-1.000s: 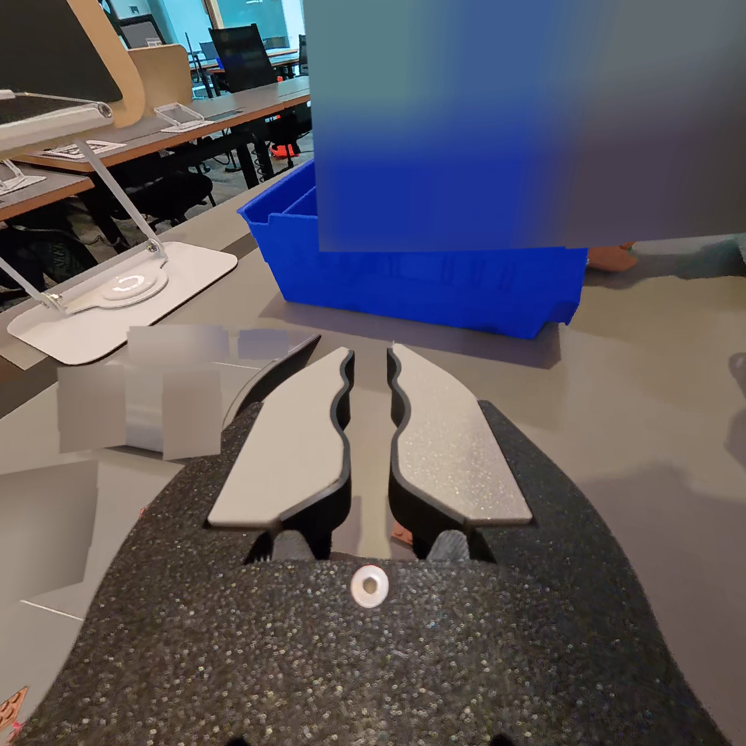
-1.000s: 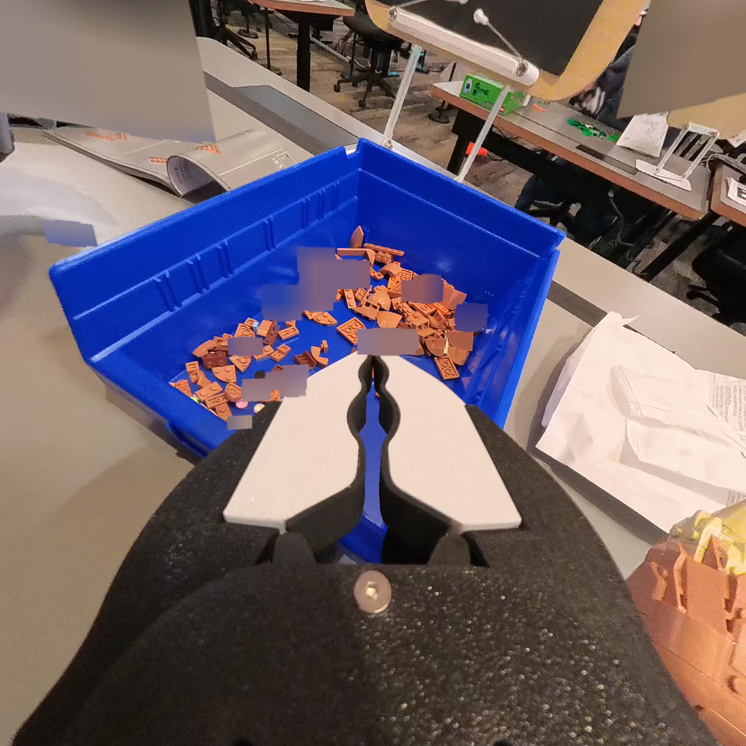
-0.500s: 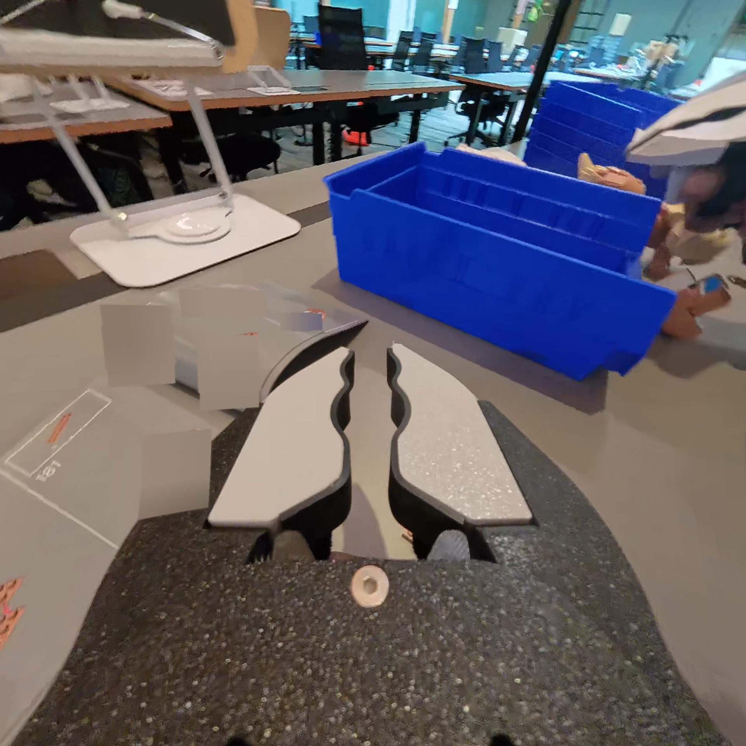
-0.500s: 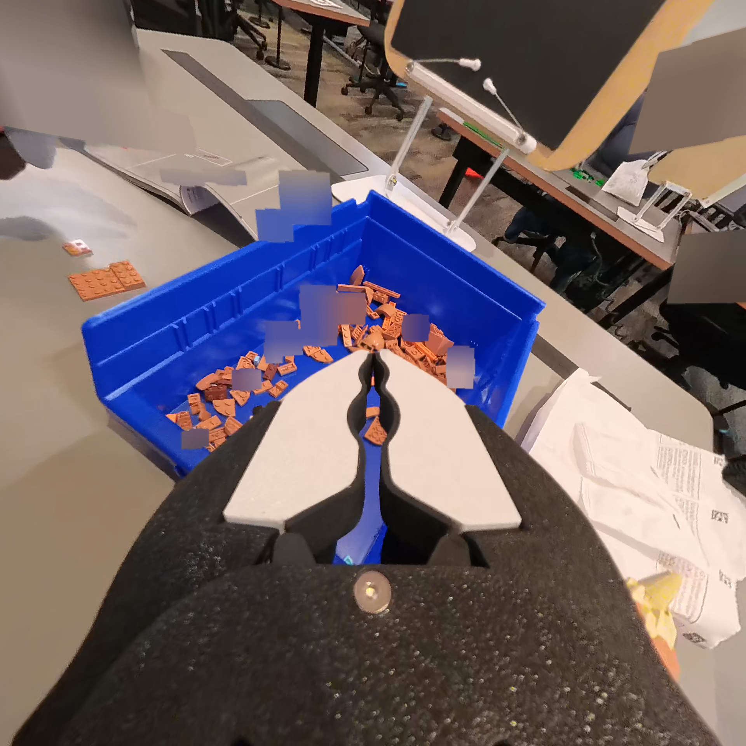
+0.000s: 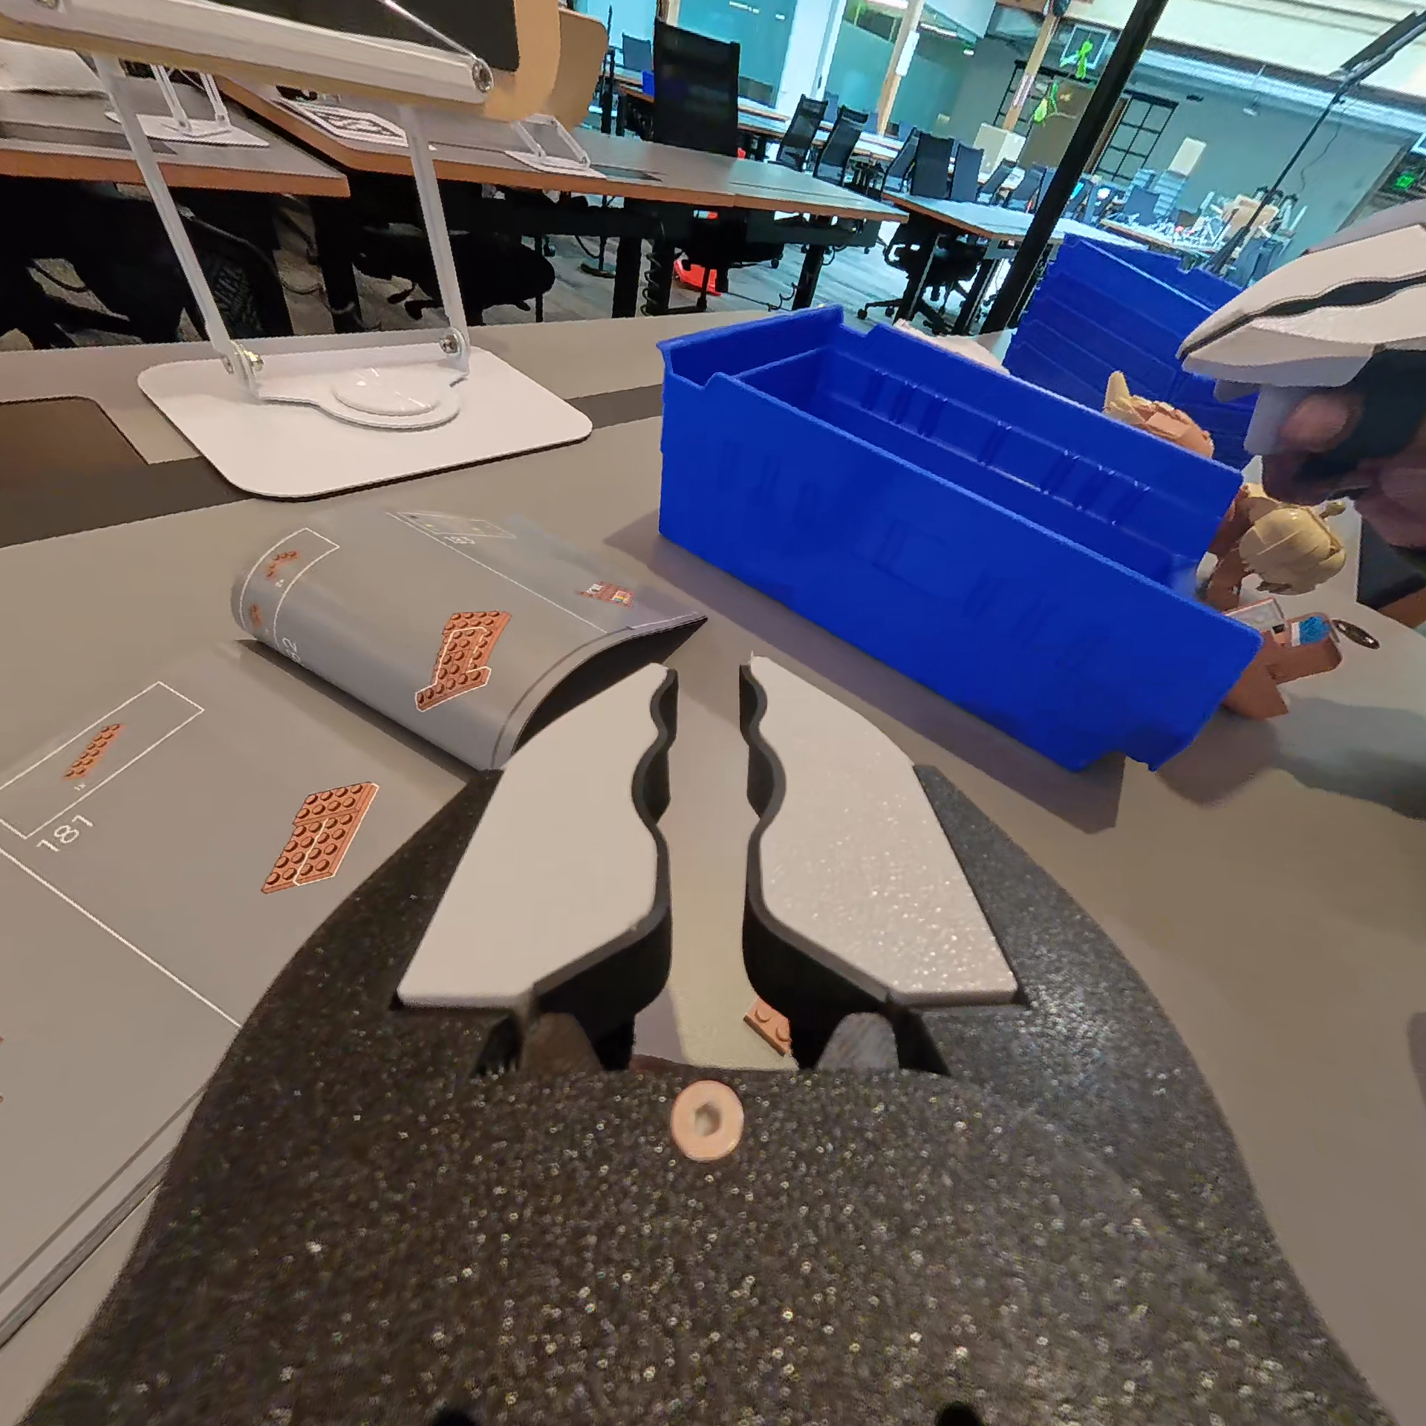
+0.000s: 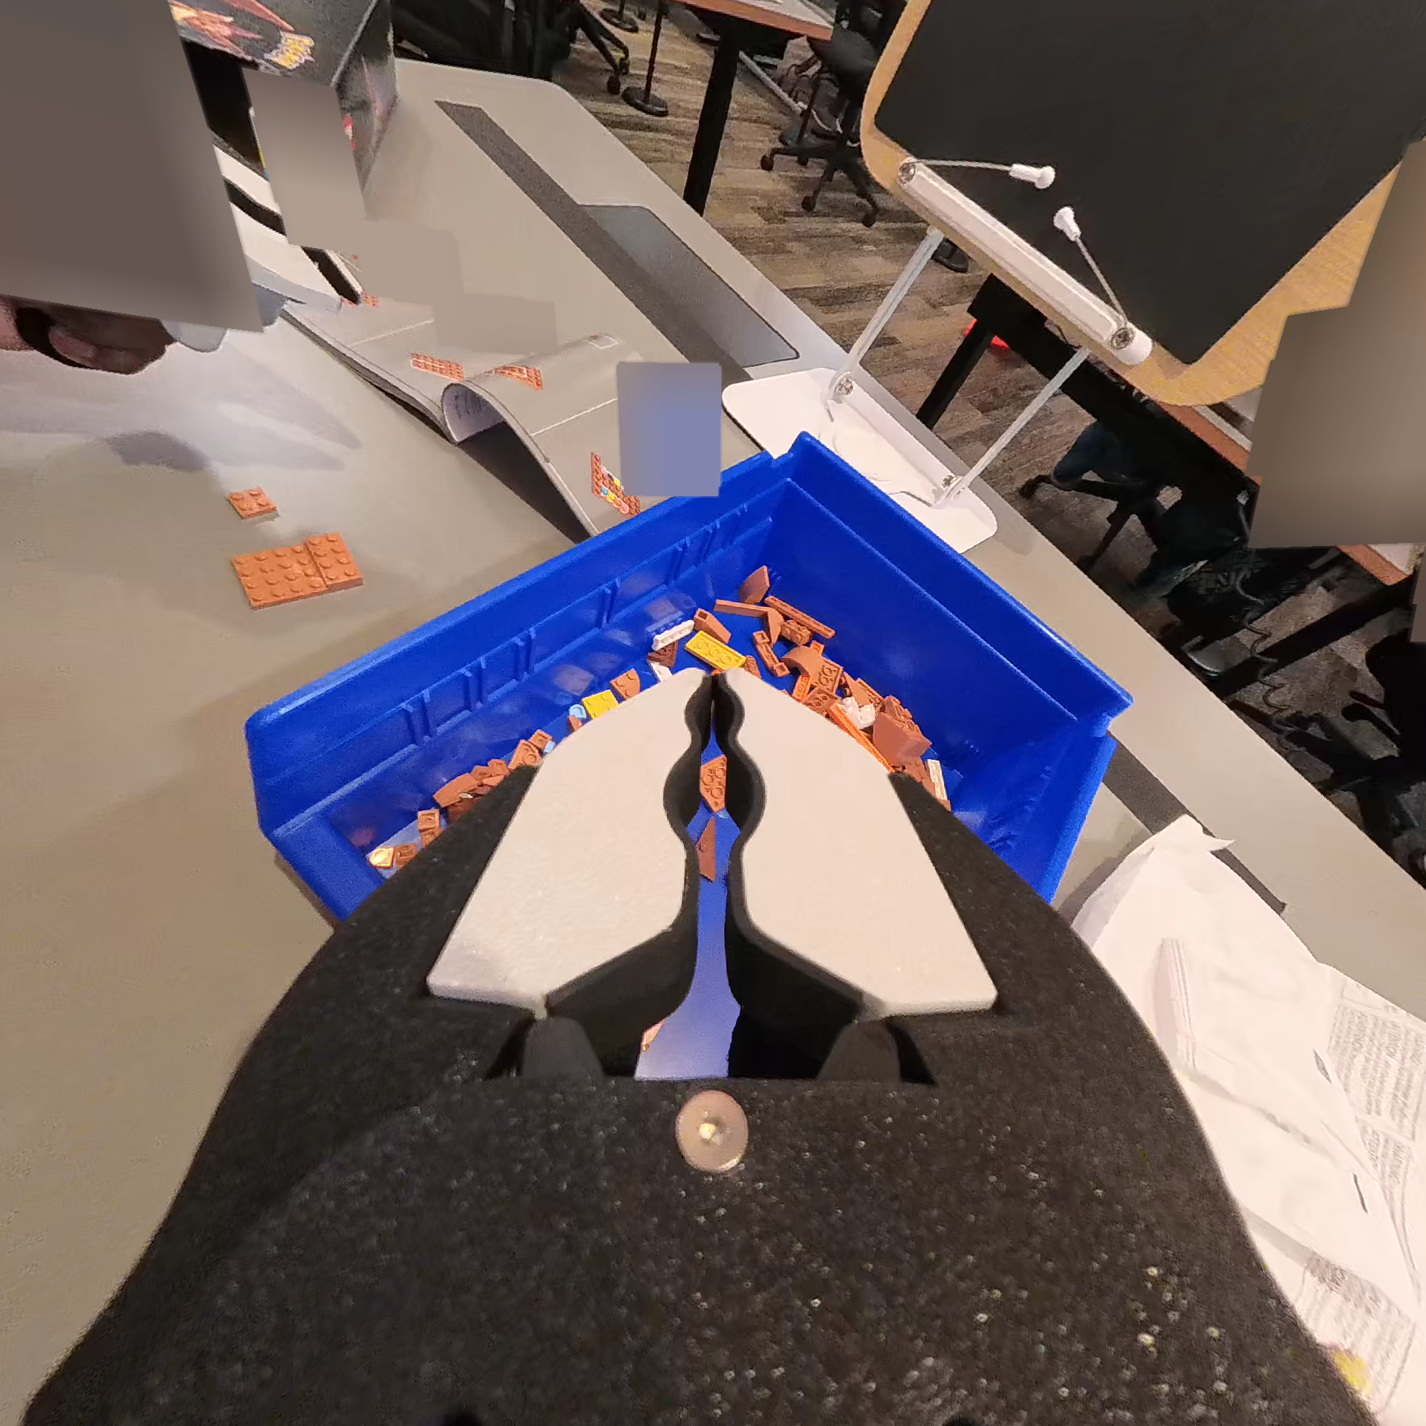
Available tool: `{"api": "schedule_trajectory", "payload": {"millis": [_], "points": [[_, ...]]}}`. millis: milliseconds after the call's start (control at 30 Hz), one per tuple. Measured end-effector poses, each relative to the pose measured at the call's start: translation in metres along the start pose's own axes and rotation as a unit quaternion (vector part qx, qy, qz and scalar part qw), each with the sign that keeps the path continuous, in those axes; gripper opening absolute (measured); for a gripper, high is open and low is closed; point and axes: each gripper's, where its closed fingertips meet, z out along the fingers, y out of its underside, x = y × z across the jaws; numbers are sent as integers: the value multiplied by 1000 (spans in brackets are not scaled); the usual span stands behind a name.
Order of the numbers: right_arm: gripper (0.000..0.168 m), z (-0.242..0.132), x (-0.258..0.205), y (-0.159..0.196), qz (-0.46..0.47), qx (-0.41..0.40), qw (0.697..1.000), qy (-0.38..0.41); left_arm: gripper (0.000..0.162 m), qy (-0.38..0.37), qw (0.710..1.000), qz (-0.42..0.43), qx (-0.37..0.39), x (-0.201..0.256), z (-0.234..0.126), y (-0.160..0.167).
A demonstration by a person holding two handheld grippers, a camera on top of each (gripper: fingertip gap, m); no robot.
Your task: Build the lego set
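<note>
A right gripper [image 6: 711, 679], tips pressed together and seemingly empty, hangs above a blue bin [image 6: 494, 679] of loose brick-red pieces [image 6: 818, 679]; picking one well means parting the tips first, then descending on a single piece. The left gripper [image 5: 706, 679], narrowly parted and empty, hovers over the table beside the instruction booklet [image 5: 432, 617]

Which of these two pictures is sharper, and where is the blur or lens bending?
Left wrist view: mostly sharp, but the right gripper at the frame edge is smeared, and the blue bin bows from the wide lens. Right wrist view: sharp centre, soft at the corners.
</note>
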Motion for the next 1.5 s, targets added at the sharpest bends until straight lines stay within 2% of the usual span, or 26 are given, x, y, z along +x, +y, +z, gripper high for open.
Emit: {"api": "schedule_trajectory", "payload": {"millis": [100, 233, 367, 500, 633, 800, 1133, 1233, 1333, 1433, 1500], "points": [[0, 3, 2, 1, -6, -12, 1000, -17, 15, 1, 1000, 2, -5, 0, 2, 3], [0, 12, 15, 4, -49, -67, 994, -72, 15, 3, 1000, 10, -7, -1, 4, 6], [2, 24, 31, 17, -120, -139, 971, -153, 15, 2, 1000, 29, -2, -4, 7, 9], [7, 31, 46, 33, -155, -173, 951, -202, 15, -7, 998, 56, 6, -9, 8, 8], [10, 29, 54, 47, -154, -170, 953, -200, 15, -23, 997, 76, 22, -20, 5, 5], [14, 22, 61, 63, -131, -166, 958, -195, 14, -33, 997, 63, 37, -34, 4, 4], [17, 19, 68, 70, -119, -168, 960, -191, 14, -36, 996, 78, 19, -35, 10, 11], [17, 30, 73, 65, -158, -182, 954, -178, 14, -37, 996, 77, 16, -35, 11, 12], [17, 60, 79, 56, -195, -226, 939, -173, 14, -37, 996, 76, 9, -33, 13, 14], [17, 88, 80, 49, -190, -257, 931, -177, 13, -24, 997, 71, 22, -26, 14, 9], [19, 86, 75, 40, -155, -258, 935, -188, 13, -14, 997, 67, 26, -21, 15, -1]]}}
